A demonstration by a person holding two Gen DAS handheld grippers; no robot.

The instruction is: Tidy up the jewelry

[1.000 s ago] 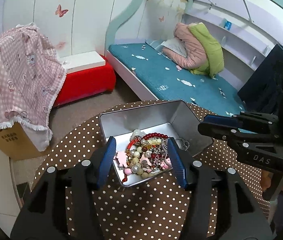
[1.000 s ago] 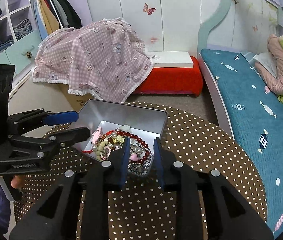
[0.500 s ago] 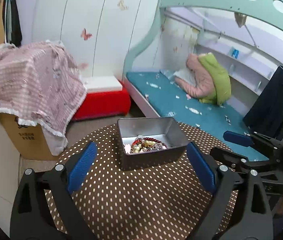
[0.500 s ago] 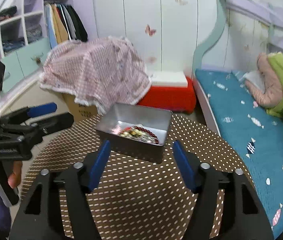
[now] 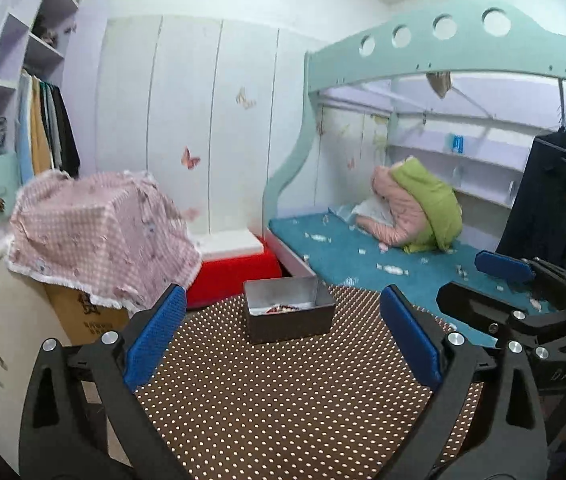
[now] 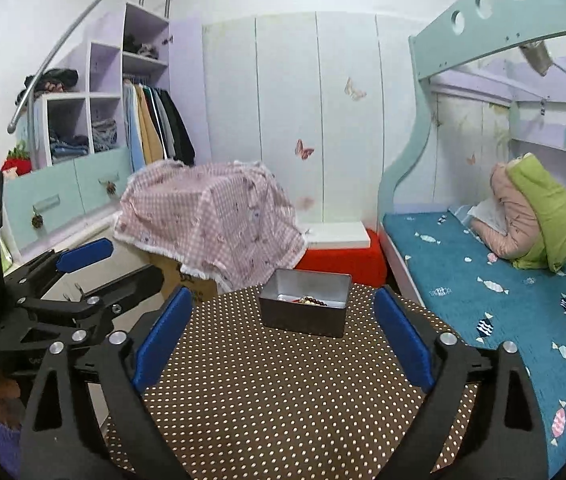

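Observation:
A grey metal tin [image 5: 289,322] [image 6: 303,320] stands at the far side of a round table [image 5: 283,400] [image 6: 283,392] covered in brown polka-dot cloth. A heap of bead jewelry [image 5: 281,309] [image 6: 313,301] shows just over the tin's rim. My left gripper [image 5: 283,300] [image 6: 135,262] hovers well short of the tin, jaws opening wide, nothing between them. My right gripper [image 6: 283,296] [image 5: 461,280] hangs beside it at the same distance, its jaws likewise opening and empty. Neither touches the tin.
Behind the table are a cardboard box under a pink checked cloth [image 5: 99,232], a red stool with a white top [image 5: 235,264] and a bunk bed with a teal mattress [image 6: 483,280]. A wardrobe [image 6: 151,120] fills the left wall. A dark coat [image 5: 543,200] hangs at right.
Both grippers have pulled back and up from over the tin, which now looks small and far. Their jaws went from narrow over the jewelry to wide apart.

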